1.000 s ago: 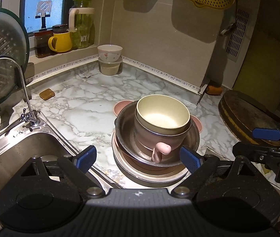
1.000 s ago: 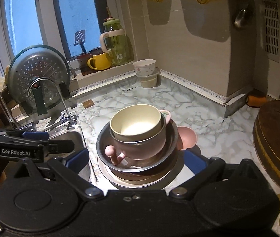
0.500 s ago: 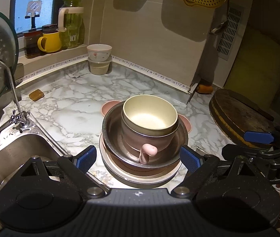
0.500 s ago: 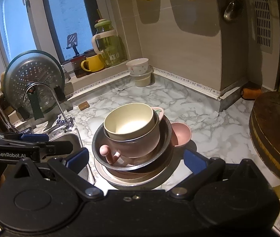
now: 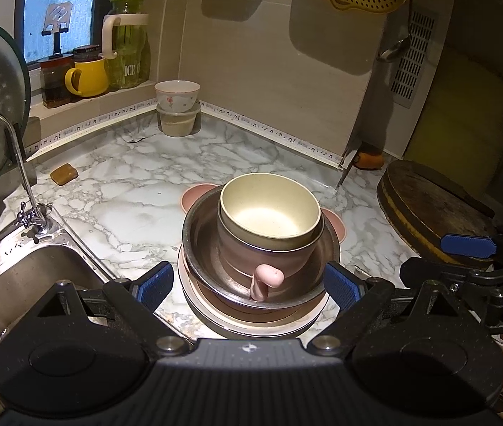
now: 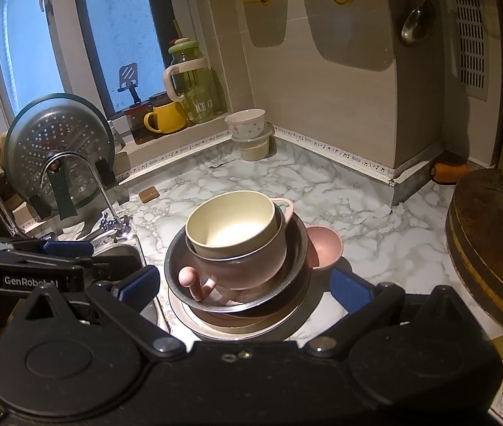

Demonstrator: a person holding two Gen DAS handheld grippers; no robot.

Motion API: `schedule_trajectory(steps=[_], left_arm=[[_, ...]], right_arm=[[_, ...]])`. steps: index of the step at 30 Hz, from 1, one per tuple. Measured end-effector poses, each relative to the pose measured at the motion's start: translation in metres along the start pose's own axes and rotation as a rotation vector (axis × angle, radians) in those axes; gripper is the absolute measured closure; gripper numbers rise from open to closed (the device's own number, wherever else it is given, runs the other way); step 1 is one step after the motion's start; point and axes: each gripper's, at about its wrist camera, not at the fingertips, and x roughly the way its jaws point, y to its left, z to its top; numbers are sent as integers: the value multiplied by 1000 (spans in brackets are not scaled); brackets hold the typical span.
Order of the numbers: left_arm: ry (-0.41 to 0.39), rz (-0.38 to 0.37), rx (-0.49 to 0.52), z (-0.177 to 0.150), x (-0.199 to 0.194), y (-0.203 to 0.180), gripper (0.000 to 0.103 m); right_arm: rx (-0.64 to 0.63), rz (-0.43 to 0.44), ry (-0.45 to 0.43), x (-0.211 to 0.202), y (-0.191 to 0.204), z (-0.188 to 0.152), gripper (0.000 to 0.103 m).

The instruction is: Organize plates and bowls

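A stack of dishes stands on the marble counter by the sink. On top is a cream bowl (image 5: 269,214) (image 6: 230,225) inside a pink handled bowl (image 5: 264,266) (image 6: 251,266), inside a steel bowl (image 5: 198,245) (image 6: 177,277), over plates (image 5: 251,321) (image 6: 244,323). Small pink bowls (image 5: 198,193) (image 6: 324,248) sit behind the stack. My left gripper (image 5: 249,284) is open, its fingers on either side of the stack's near edge. My right gripper (image 6: 246,285) is open in the same way. Each gripper shows in the other's view.
A steel sink (image 5: 20,284) and tap (image 5: 20,163) lie left of the stack. A round wooden board (image 5: 432,209) is on the right. Two stacked bowls (image 5: 177,106) stand in the back corner. A yellow mug (image 5: 88,77) and jar are on the sill.
Both grippers have shifted slightly and closed in on the stack, which now sits more centred between each pair of fingers. The dishes have not moved.
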Motion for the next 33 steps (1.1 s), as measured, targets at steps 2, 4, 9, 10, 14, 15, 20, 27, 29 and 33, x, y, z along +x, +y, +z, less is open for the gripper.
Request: schedule_trajectory(steps=[2,4,9,10,14,15,20,27,29,33], left_arm=[[10,-6,-8,0,2,1,11],[15,-11,-9,0,3,1,11],[9,-14,7,1,5,-1,11],[8,-14,6,2,5,-1,11],[3,-11,10,3,6,-3,11],[3,-6,13,4,6,-4,11],[-14,31,50,4,5,-12,11],[-29,47,56,4,6,-15,11],[-32,54,63,5,6,-16,11],[-31,52,63,5,6,-18,11]], right_arm=[[0,-1,2,1,0,1,0],[-2,-4,4,2,0,1,0],[4,-10,12,4,-2,1,0],[5,-11,12,4,-2,1,0],[5,-11,14,5,-1,1,1],[5,-11,13,5,-1,1,1],[11,-10,13,5,-3,2,1],[19,-11,14,5,-5,2,0],[22,-9,14,5,-6,1,1],[33,-3,17,5,-8,0,1]])
